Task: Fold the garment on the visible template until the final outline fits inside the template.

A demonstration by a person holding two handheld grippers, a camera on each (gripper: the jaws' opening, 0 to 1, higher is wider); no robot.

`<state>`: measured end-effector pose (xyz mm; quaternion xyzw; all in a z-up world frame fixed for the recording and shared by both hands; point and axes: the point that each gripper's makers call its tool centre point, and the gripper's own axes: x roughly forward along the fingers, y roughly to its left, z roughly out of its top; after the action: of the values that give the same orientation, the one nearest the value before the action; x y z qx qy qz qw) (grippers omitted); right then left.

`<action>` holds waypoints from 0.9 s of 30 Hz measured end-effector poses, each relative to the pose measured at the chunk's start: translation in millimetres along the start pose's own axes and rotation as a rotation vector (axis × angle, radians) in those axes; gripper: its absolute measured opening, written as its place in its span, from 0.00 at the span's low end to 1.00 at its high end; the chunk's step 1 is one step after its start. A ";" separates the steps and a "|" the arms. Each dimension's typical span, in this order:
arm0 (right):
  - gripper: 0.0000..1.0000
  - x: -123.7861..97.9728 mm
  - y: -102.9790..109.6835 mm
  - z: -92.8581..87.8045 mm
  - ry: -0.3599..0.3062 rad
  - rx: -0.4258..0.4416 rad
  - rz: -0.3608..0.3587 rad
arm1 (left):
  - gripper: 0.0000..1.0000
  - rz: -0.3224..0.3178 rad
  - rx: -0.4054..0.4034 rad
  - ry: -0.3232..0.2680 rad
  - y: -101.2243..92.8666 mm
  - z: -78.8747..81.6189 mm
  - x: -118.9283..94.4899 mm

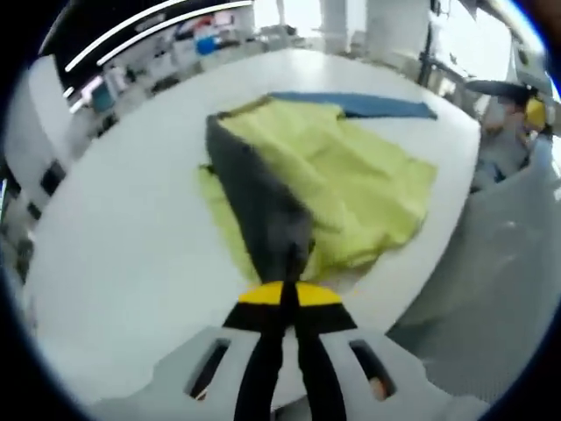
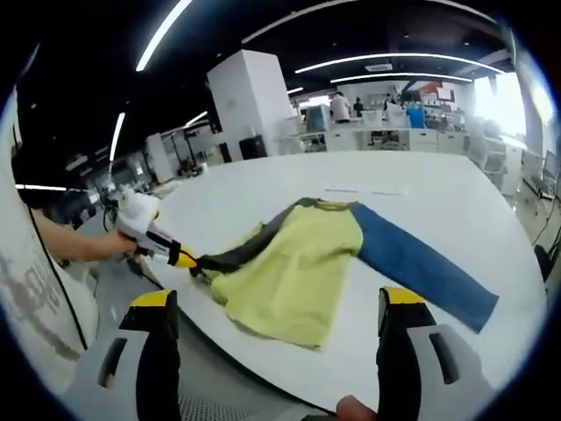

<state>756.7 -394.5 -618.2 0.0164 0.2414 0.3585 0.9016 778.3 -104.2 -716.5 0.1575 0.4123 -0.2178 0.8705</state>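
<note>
two jaws of the left gripper (image 1: 282, 294) press together on a dark grey sleeve (image 1: 259, 197) in the left gripper view, lifting it over the yellow garment (image 1: 351, 189) lying on the white table (image 1: 123, 263), a blue sleeve (image 1: 368, 105) at its far side. in the right gripper view the right gripper (image 2: 279, 320) hangs spread and empty near the table edge, the garment (image 2: 289, 267) beyond it, blue sleeve (image 2: 421, 267) stretched right, the left gripper (image 2: 180, 257) pinching the grey sleeve (image 2: 241, 250) at left.
</note>
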 end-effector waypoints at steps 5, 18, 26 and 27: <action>0.93 -0.6 -0.1 -0.5 -0.003 0.008 -0.002 | 0.00 0.082 0.008 -0.019 44.7 4.9 -18.2; 0.94 4.2 9.0 4.8 -0.018 0.018 0.024 | 0.00 0.325 -0.059 -0.046 145.1 1.9 -55.3; 0.94 6.0 10.0 3.4 -0.008 0.022 0.027 | 0.00 0.444 -0.150 -0.063 199.5 -6.8 -77.6; 0.94 6.7 10.0 3.3 -0.005 0.022 0.028 | 0.00 0.450 -0.147 -0.059 205.5 -7.0 -77.5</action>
<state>755.9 -382.3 -616.1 0.0305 0.2426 0.3682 0.8970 834.5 94.1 -640.3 0.1750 0.3558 0.0078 0.9180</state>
